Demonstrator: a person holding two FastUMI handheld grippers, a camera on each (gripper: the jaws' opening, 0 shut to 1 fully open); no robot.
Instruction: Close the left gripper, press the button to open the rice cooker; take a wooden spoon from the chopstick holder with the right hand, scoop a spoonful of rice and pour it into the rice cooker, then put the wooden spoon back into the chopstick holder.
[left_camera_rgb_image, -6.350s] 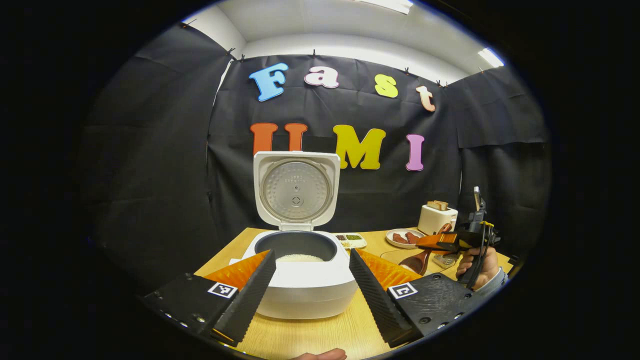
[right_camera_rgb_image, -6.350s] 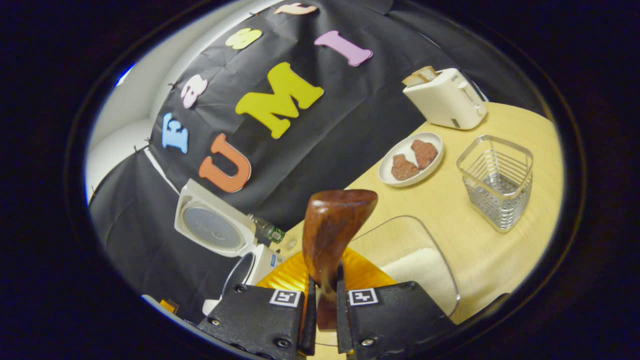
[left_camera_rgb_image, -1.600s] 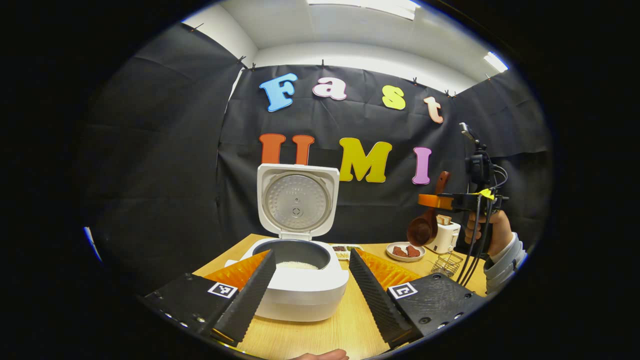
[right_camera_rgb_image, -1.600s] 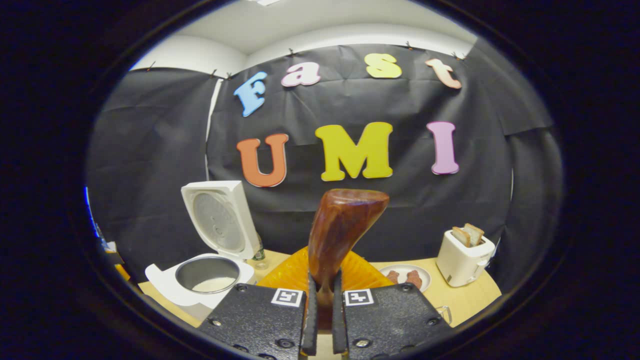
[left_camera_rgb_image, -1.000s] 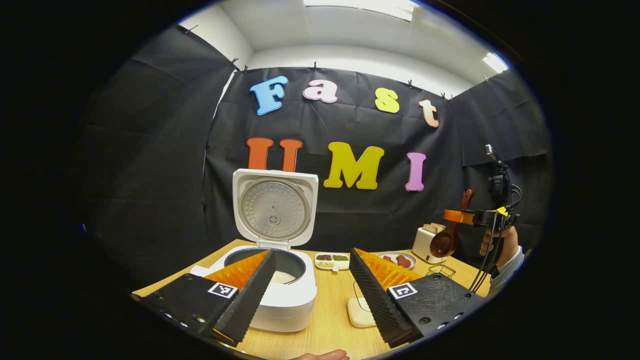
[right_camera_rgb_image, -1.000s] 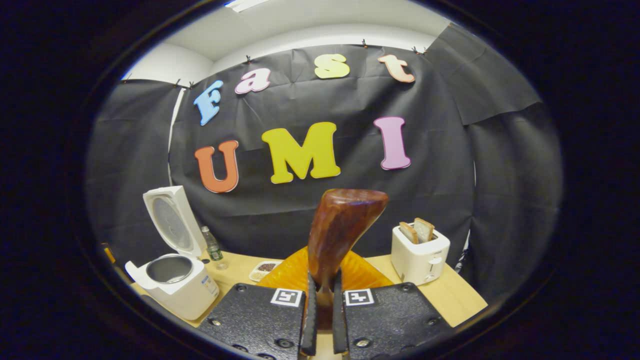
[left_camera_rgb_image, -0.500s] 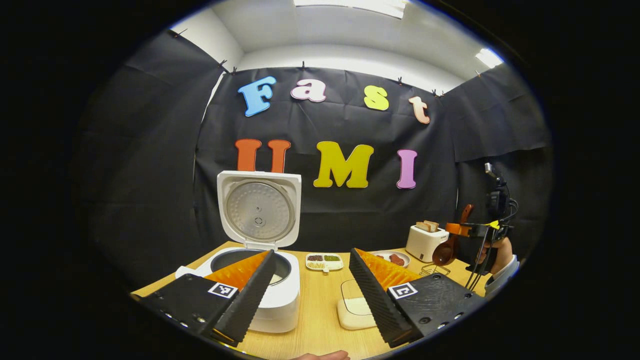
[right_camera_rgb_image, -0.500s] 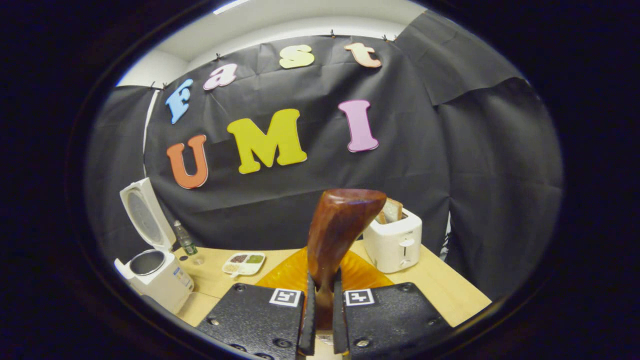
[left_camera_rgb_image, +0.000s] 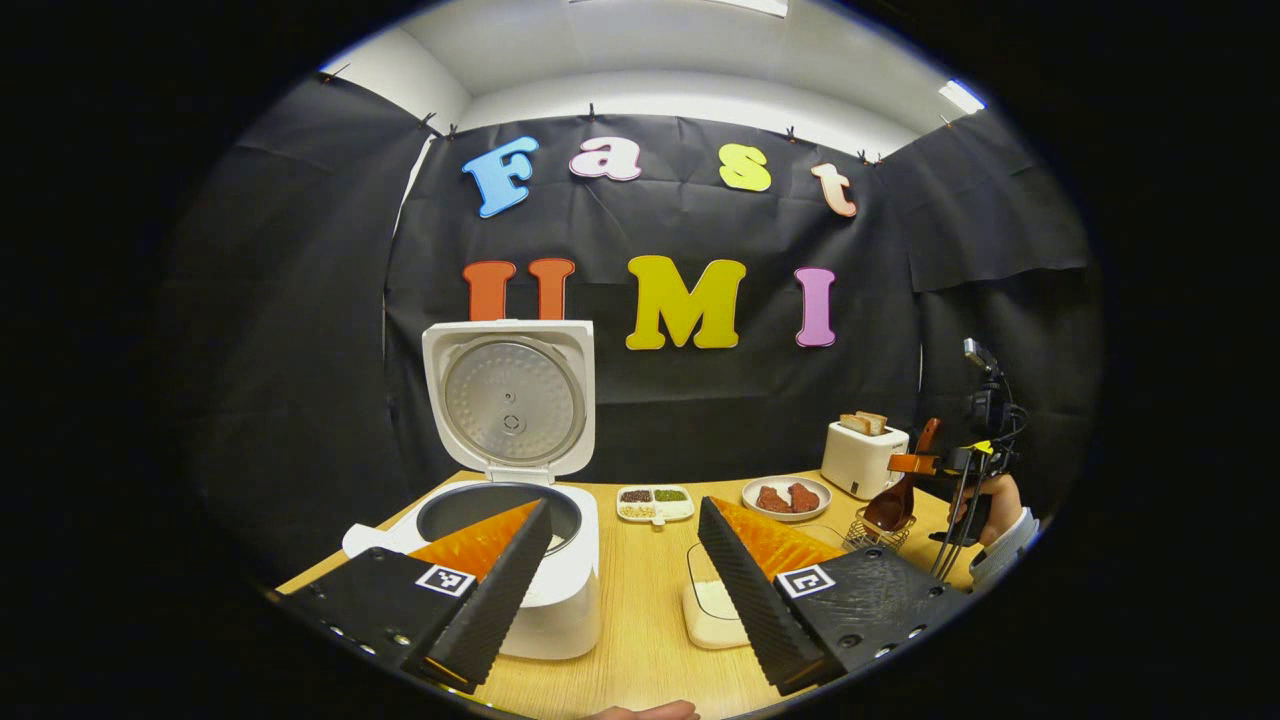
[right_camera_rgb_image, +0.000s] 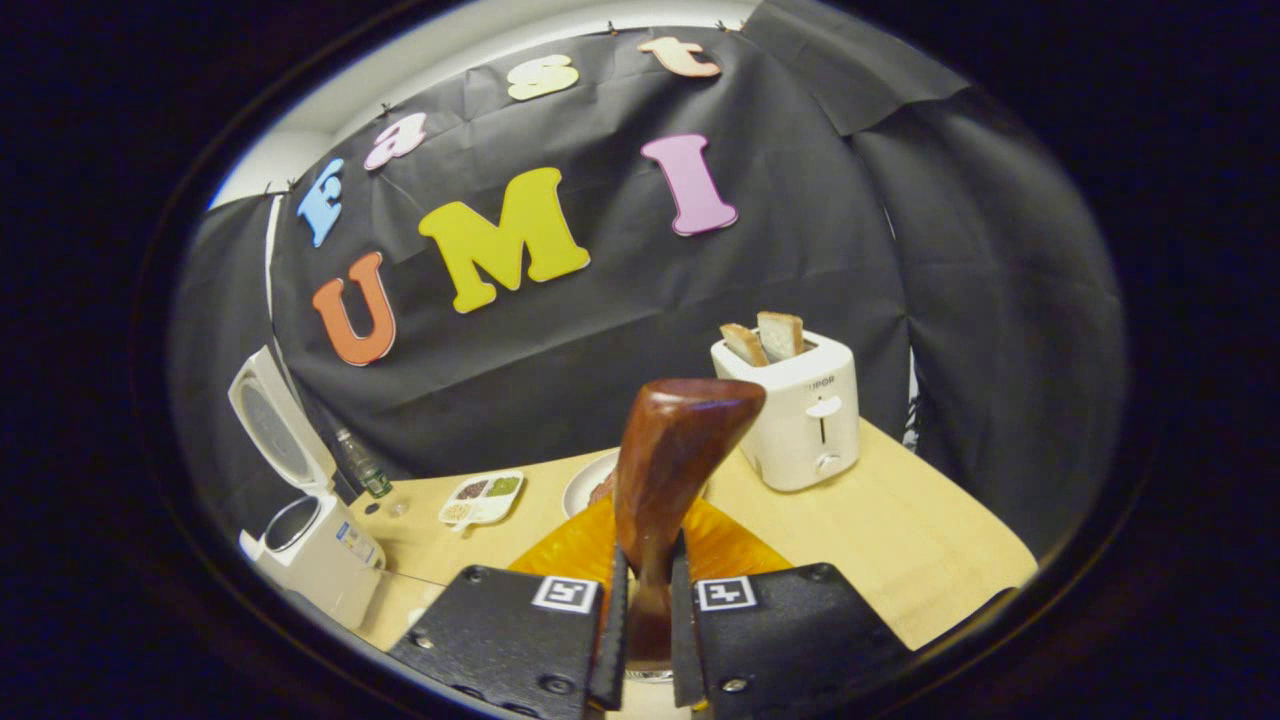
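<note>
Here the wooden table (left_camera_rgb_image: 650, 590) spreads across the lower half of the left gripper view, with a bare strip running up the middle between the rice cooker (left_camera_rgb_image: 520, 560) at lower left and a clear rice container (left_camera_rgb_image: 712, 600) just right of centre. The cooker's lid (left_camera_rgb_image: 510, 400) stands upright and open, its inner face toward the camera, and the pot's rim shows below it. Toward the table's far edge sit a small divided dish (left_camera_rgb_image: 655, 500), a plate (left_camera_rgb_image: 786, 497) and a toaster (left_camera_rgb_image: 864, 458), all well apart from the cooker. At the right edge of that view a hand (left_camera_rgb_image: 985, 505) holds the right gripper (left_camera_rgb_image: 915, 464) above the wire chopstick holder (left_camera_rgb_image: 875, 532). The wooden spoon (left_camera_rgb_image: 898, 492) hangs with its long axis near vertical, bowl down just over the holder, handle up. In the right gripper view the right gripper's fingers (right_camera_rgb_image: 610, 640) are clamped on the spoon's handle, which rises up the centre of the frame. The left gripper (left_camera_rgb_image: 625, 590) has its jaws spread wide, holding nothing.
</note>
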